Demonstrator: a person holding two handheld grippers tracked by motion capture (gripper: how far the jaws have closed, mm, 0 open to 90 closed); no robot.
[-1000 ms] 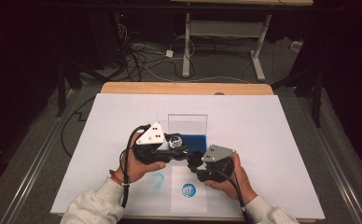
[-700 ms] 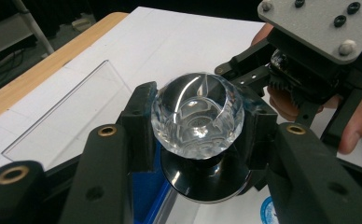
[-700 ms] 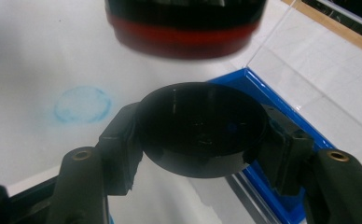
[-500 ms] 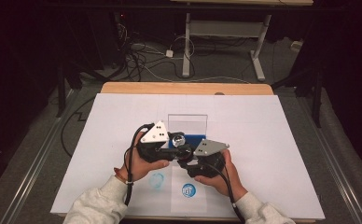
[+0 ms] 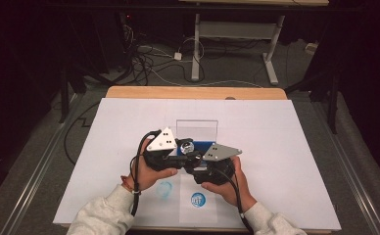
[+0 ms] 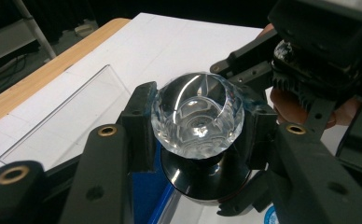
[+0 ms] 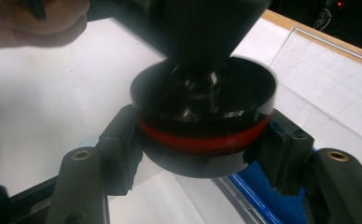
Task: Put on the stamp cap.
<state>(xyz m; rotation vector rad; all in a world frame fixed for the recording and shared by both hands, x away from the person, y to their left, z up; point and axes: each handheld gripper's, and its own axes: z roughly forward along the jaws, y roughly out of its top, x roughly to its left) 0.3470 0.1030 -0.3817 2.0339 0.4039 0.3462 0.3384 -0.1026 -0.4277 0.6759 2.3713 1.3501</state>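
Left hand-held gripper pinches the faceted clear knob; right hand-held gripper pinches its black base with the red band. The piece is held above the tabletop, before the clear box, its axis upright, knob uppermost.

No text can be read anywhere. A round blue-and-white sticker on the white sheet near the table's front edge carries white marks too small and blurred to make out. Left of it lies a faint blue ring-shaped mark, also illegible.
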